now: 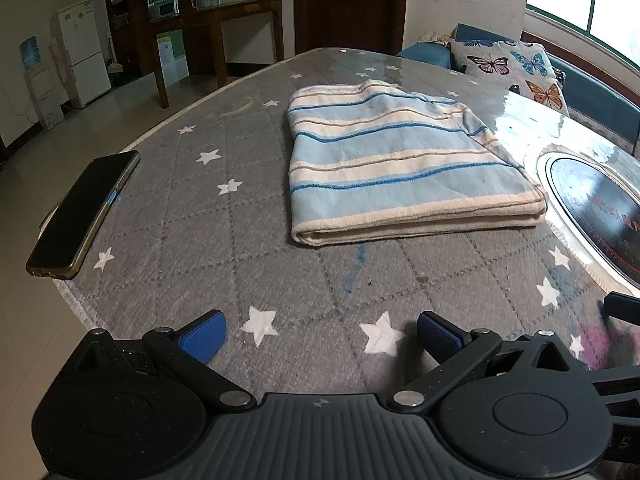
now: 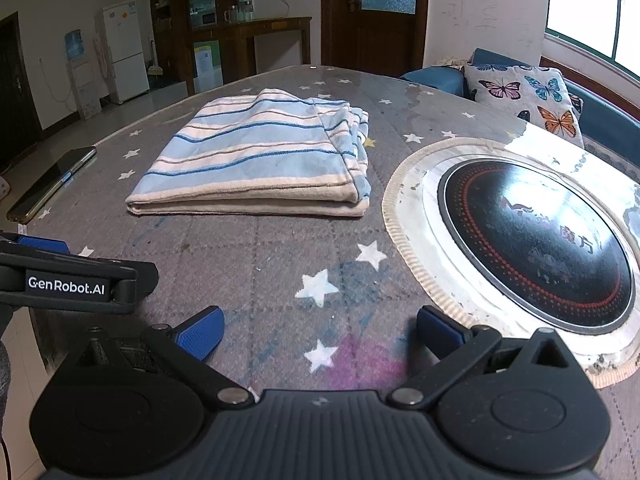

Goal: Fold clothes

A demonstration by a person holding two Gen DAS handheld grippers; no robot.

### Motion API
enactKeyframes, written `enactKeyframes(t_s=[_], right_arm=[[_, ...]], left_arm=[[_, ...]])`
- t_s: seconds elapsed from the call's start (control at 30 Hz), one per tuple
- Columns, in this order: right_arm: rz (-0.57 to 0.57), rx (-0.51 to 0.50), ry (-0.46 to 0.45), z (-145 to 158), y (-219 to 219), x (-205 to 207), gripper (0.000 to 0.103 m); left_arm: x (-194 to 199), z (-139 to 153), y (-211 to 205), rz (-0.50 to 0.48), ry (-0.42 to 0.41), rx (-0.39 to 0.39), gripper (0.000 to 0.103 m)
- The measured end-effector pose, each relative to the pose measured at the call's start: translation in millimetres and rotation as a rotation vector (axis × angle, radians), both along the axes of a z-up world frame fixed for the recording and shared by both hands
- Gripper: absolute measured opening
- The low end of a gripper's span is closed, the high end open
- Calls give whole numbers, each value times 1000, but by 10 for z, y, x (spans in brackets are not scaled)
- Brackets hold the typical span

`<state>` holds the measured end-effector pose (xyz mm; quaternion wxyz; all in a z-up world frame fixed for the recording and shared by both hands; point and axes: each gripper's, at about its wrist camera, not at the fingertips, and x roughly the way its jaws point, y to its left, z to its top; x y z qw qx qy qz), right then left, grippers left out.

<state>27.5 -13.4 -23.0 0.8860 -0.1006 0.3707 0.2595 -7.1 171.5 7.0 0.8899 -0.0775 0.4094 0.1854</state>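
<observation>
We hold both grippers spread wide and empty. From our left gripper (image 1: 320, 334) the folded blue-and-cream striped cloth (image 1: 404, 164) lies at twelve o'clock, long axis crosswise; from our right gripper (image 2: 320, 332), eleven o'clock, so left seems nearer.

A folded striped cloth (image 1: 400, 164) lies flat on the starred grey table (image 1: 240, 216). Left of the cloth, at the table's edge, sits a dark phone (image 1: 82, 216). Right of the cloth is a round black cooktop (image 1: 600, 216). Nearer than the cloth, the left gripper (image 1: 320, 334) hovers with jaws spread, holding nothing.
</observation>
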Motion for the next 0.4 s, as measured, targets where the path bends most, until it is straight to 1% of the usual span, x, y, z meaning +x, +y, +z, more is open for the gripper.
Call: enactKeyframes(t_s=[0.4], right_arm=[[0,-5,-2,-2,22,21,103]], left_arm=[[28,3,20,-2,-7,-1,103]])
